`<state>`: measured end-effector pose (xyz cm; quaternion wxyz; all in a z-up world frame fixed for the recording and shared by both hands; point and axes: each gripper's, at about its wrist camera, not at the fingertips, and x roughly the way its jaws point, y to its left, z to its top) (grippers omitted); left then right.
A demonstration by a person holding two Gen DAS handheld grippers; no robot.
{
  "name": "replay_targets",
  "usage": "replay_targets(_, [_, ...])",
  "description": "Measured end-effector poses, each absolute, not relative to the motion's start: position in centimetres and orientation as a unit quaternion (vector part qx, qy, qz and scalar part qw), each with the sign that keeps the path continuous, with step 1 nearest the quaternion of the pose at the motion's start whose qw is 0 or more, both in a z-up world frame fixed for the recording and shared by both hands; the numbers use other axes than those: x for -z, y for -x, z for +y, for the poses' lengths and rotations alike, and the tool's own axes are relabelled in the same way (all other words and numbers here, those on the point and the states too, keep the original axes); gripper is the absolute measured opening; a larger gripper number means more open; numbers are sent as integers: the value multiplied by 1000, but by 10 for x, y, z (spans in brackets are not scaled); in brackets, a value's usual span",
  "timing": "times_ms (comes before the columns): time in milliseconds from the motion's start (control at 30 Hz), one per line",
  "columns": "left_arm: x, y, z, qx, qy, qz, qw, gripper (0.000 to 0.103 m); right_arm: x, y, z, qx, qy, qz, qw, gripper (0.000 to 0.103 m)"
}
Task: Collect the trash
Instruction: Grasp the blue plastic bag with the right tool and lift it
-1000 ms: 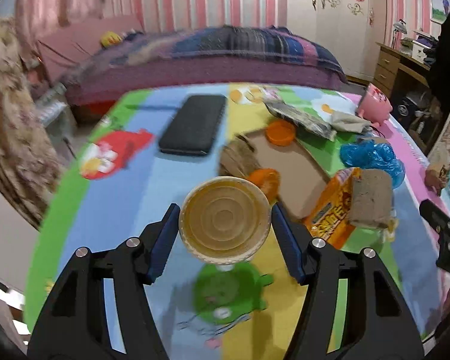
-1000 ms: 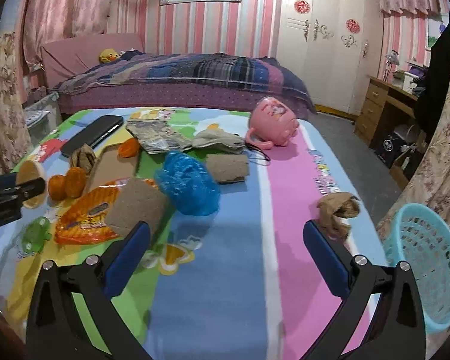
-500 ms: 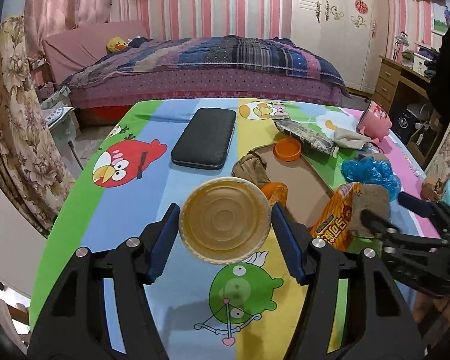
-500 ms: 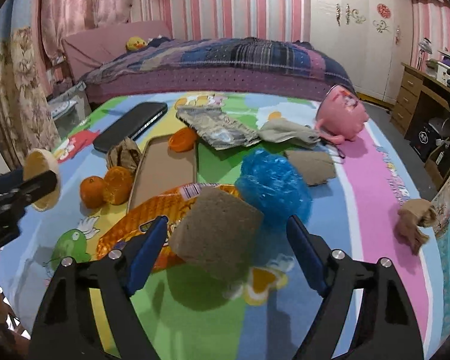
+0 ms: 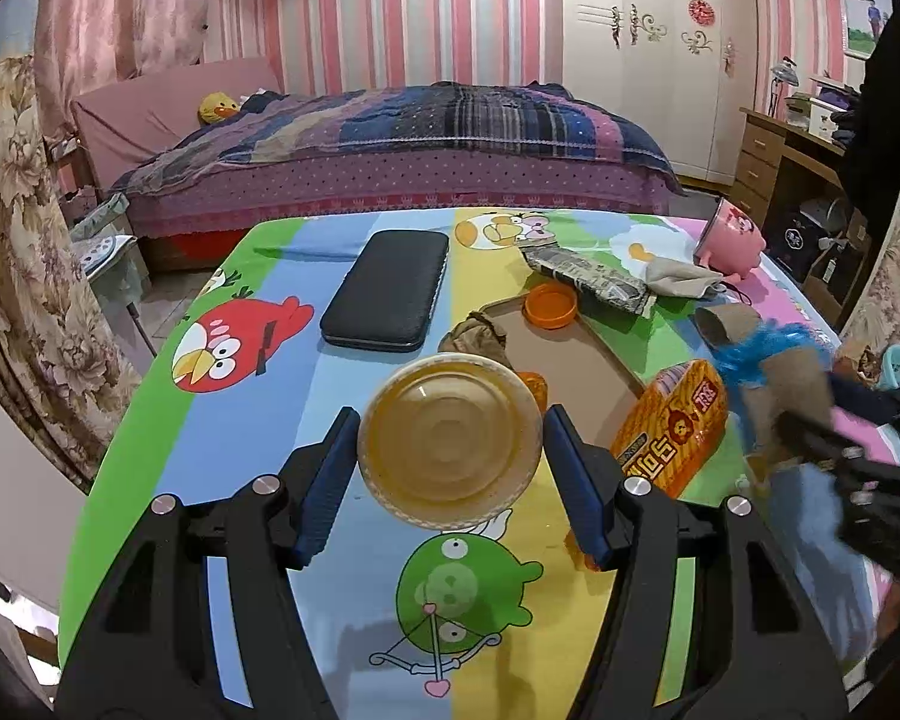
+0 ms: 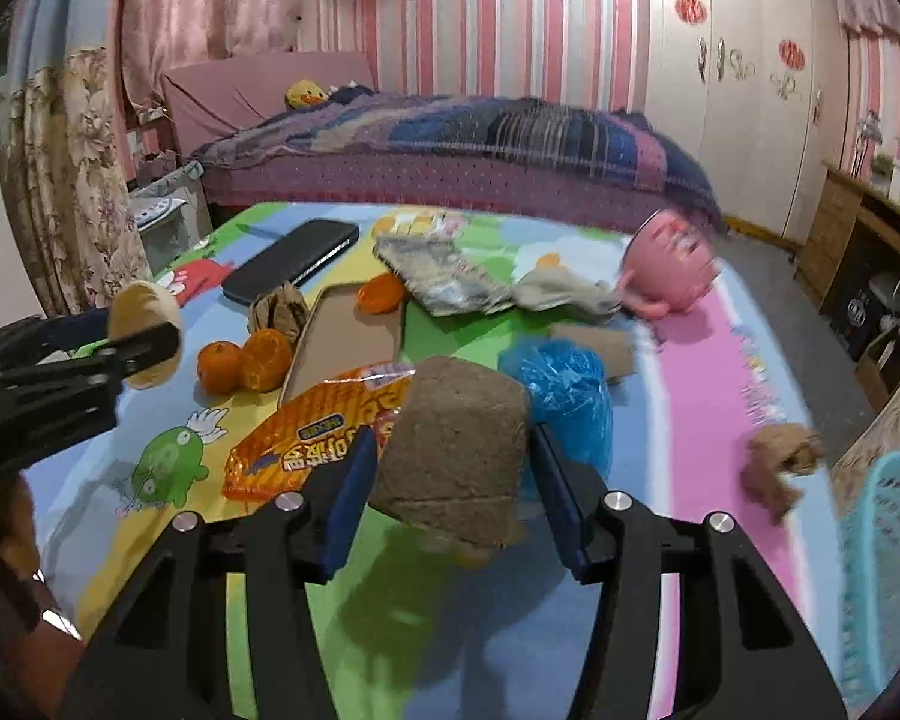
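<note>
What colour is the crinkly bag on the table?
Blue; the crinkly bag shows best in the right wrist view.

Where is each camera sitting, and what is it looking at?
Left wrist: rides the left gripper, looks over the table toward the bed; its jaws hold a paper bowl.
Right wrist: rides the right gripper, same direction; its jaws have just been closing around a cardboard piece.
Both show the orange packet and each other's gripper.
</note>
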<state>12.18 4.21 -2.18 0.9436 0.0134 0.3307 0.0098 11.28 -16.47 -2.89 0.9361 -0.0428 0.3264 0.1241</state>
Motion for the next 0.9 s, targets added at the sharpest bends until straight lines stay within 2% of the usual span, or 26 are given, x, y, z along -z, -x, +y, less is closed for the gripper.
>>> replay_targets(167, [21,-120,33,-1,-21,327,945,61,7,-92,-203,-99,44,307,945,50])
replay_targets(333, [22,-118,14,9,-44,325,945,61,-6,-85,-255,-86,-3,302,950,49])
replay_targets(467, [20,-116,3,18,-50,322,945,61,7,-96,-278,-110,-63,322,938,49])
replay_targets(700, [22,-116,-2,14,-57,324,944,62,52,-121,-221,-147,-22,365,919,49])
replay_targets(833, [22,-117,5,10,-50,325,944,62,65,-126,-196,-170,-16,383,908,53])
replay_targets(900, [22,-118,8,7,-46,327,944,62,66,-125,-189,-174,-4,384,907,63])
